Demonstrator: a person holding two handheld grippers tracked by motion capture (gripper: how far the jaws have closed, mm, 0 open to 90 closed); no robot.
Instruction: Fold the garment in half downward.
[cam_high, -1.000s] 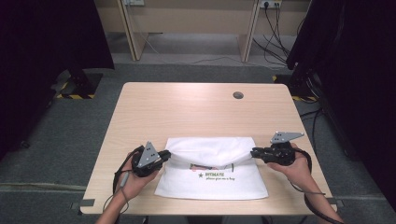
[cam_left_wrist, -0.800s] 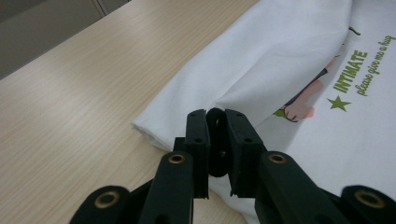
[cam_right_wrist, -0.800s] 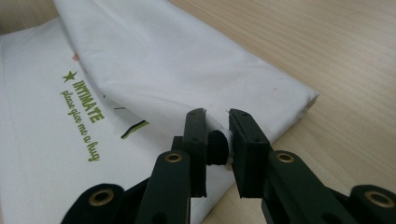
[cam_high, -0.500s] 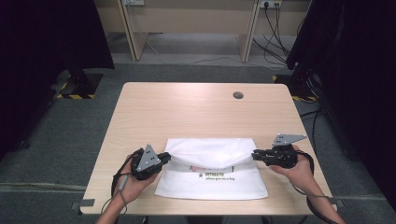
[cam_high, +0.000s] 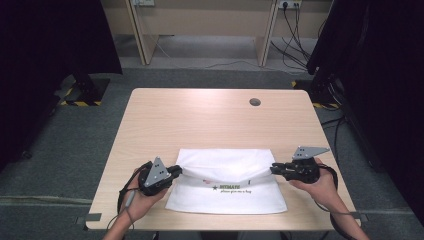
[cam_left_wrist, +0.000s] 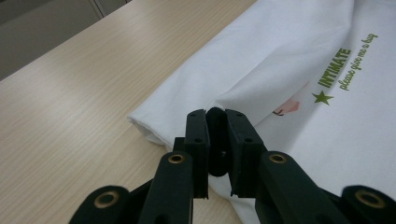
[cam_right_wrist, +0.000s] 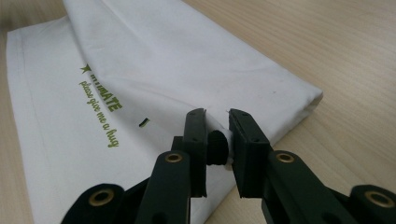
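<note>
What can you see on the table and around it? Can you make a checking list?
Surface: light wooden table, with a round grey cable hole.
Job's things: white T-shirt with green print, top part folded over.
Clutter: nothing seen.
Grippers: left hand-held gripper shut on the T-shirt's folded edge; right hand-held gripper shut on the opposite edge.
Cables: black cable trails from the left one; more hang from wall sockets.
Surroundings: grey floor, black curtains, wooden desk legs behind.

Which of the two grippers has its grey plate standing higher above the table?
The right gripper: its grey plate rides above the hand, while the left gripper carries its plate tilted low against the body.
</note>
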